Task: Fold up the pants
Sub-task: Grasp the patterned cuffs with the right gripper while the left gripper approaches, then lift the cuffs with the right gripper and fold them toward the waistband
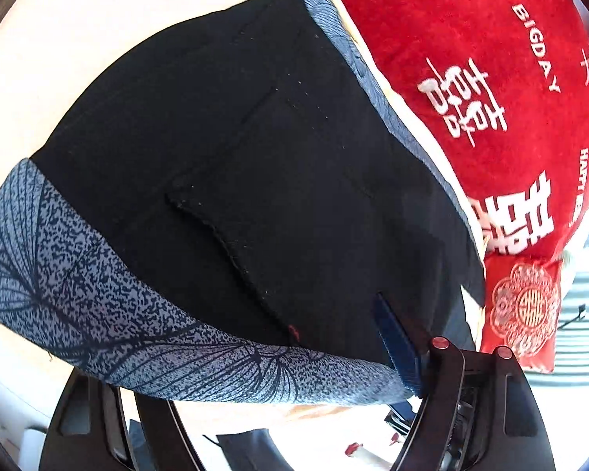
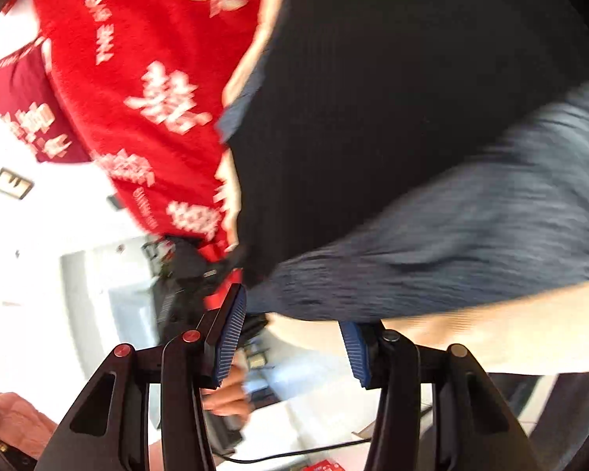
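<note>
Two views showed a pale tabletop (image 1: pixel 59 31) beside a red blanket (image 1: pixel 491 78), the black pants (image 1: pixel 255 176) lying just ahead of the spread right gripper (image 2: pixel 294 337), the left gripper's (image 1: pixel 404 349) state untellable.

Bright daylight, bg blown out white in both views. Left wrist view sharp; right wrist view heavily motion-blurred. Strong fisheye curve w/ dark vignette at corners.

one pair of black pants (image 1: pixel 231 165) with blue-grey patterned waistband ahead of the left claw, one red blanket (image 1: pixel 491 78) with white characters beyond it, one small red cushion (image 1: pixel 524 310), two blue ribbed pads (image 2: pixel 229 339) on the right claw
</note>
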Available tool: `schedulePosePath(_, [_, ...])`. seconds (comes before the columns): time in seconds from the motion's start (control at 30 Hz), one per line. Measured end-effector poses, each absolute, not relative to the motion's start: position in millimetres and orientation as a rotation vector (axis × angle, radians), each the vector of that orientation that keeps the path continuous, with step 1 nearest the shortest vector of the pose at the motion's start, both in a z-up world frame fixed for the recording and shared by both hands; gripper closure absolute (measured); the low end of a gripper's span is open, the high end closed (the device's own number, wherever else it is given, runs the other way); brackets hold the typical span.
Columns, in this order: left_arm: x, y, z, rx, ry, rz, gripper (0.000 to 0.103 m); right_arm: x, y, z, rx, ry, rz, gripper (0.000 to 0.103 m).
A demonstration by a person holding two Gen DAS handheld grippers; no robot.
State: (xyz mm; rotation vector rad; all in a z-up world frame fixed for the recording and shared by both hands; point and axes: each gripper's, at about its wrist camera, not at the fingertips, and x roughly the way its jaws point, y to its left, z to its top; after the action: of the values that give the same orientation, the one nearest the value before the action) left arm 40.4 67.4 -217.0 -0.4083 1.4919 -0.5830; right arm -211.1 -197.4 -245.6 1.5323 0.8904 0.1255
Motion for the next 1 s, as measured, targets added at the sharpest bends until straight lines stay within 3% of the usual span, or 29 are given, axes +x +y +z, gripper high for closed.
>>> schedulePosePath(0.23, [39.5,67.2,-217.8,-0.331,1.518,-0.604,0.023,-270.2,-224.5,-271.2,1.680,0.746,0.002,0.051])
schedulePosePath(0.3, [39.1,65.5,-215.5,-0.286,1.522,-0.600,0.033,-278.8,-228.6,-283.2,1.763,0.701,-0.003,0.053])
schedulePosePath(0.37, [41.0,66.4,-212.9,-0.266,1.530,-0.599,0.049,-281.6,-229.0,-288.3,1.834,0.661,-0.013,0.082])
schedulePosePath(0.43, [45.1,69.4,-207.9,-0.256,1.536,-0.587,0.066,-282.3,-235.3,-279.9,1.835,0.651,-0.021,0.092])
schedulePosePath(0.47, [47.8,70.7,-203.1,-0.264,1.535,-0.582,0.068,-279.6,-240.2,-271.0,1.812,0.675,-0.025,0.093])
schedulePosePath(0.77, [98.7,14.7,-128.1,-0.238,1.372,-0.606,0.068,-176.7,-320.6,-157.4,1.431,0.875,0.153,0.093])
schedulePosePath(1.0, [183.6,-60.6,-142.9,-0.165,1.299,-0.565,0.068,-65.4,-395.0,-156.6,1.274,0.990,0.158,0.092])
